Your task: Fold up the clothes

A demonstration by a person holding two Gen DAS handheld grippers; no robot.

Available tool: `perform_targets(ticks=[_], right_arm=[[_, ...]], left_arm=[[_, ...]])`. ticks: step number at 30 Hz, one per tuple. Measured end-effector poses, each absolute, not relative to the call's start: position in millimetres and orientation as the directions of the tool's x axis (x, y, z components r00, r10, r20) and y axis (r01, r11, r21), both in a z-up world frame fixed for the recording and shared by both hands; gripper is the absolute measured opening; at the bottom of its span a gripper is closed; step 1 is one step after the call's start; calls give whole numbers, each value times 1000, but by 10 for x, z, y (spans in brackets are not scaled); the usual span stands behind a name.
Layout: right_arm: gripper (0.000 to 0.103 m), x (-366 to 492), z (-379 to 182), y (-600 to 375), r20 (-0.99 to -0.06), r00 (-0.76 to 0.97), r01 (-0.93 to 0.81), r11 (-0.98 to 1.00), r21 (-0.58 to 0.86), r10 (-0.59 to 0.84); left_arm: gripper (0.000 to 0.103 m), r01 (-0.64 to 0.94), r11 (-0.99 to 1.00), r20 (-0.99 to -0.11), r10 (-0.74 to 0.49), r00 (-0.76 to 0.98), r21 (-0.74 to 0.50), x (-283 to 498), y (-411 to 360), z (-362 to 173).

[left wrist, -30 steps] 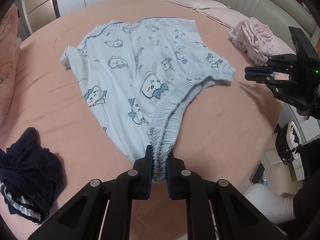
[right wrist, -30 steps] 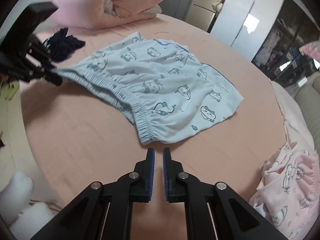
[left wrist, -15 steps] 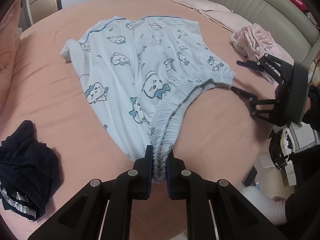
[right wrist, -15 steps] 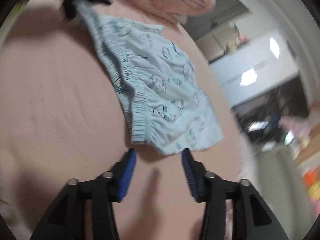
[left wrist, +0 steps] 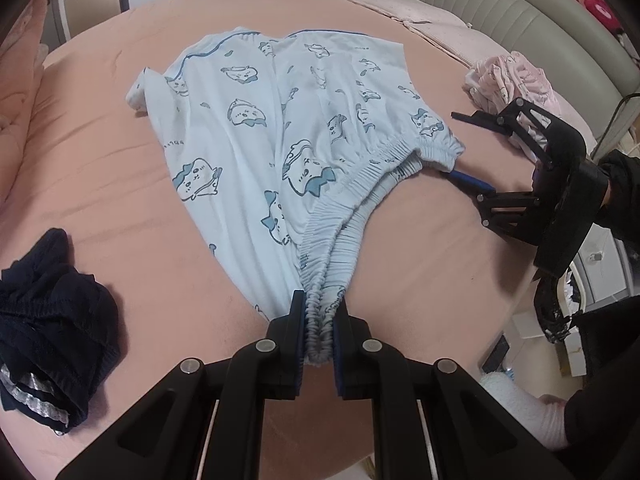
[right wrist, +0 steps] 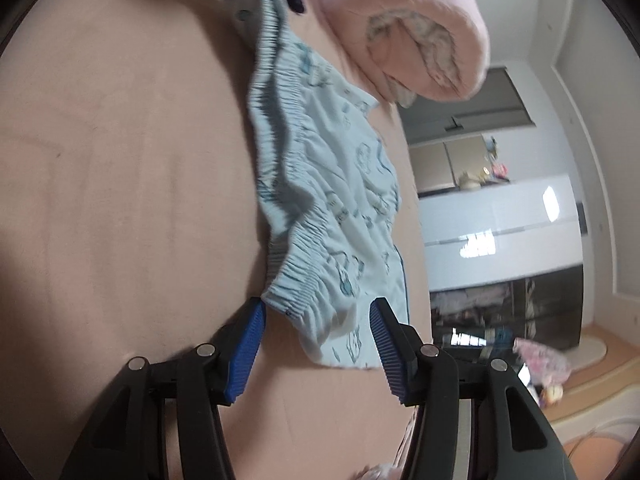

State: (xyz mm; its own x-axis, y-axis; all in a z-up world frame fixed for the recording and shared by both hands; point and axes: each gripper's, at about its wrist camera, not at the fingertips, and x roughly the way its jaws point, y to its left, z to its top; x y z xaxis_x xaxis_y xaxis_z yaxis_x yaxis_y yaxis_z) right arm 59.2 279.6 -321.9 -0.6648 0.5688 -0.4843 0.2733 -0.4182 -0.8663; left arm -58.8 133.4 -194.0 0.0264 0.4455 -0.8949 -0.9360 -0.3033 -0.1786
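Pink bed sheet [left wrist: 420, 264] fills the left wrist view, where light blue shorts [left wrist: 280, 120] are spread and their waistband is pinched by the left claw [left wrist: 319, 332]. Seen from the right wrist, the right claw [right wrist: 316, 346] has just been opening, the waistband corner lying loose between its jaws.

Soft, dim indoor light; left wrist view sharp, right wrist view motion-blurred, both with dark fisheye corners.
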Motion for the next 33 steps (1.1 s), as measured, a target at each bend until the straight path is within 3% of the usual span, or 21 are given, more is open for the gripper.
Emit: perform_targets(ticks=[3,4,5,6,9,21,33], right_arm=[[46,561,-3234,2806,-538,-642,326,-440,-836,546],[40,558,-3247,2804,-556,-634,342,-450,-825,537],[27,556,-3260,2802,-574,-627,358,-459,-813,527],[23,559,-3278,2793,-585,-621,372,-461,-806,522],[22,580,-3326,2739,-558,-629,385,-407,-828,541],[20,681,-2985,2835,-729,-499,486,-545,-683,468],[20,830,-2928,2746,-800,-430,556,-575,-600,418]], left_arm=[[10,-940,-298,-897,441,21,-168,-561,1340,-1935],[10,-941,-296,-898,440,20,-165,-558,1343,-1933],[10,-942,-293,-899,438,18,-162,-554,1345,-1931],[10,-943,-290,-899,437,19,-161,-573,1348,-1929],[10,-946,-286,-901,433,12,-151,-573,1361,-1935],[10,-962,-245,-911,411,11,-122,-493,1348,-2001],[10,-975,-189,-920,391,34,-117,-473,1285,-2016]])
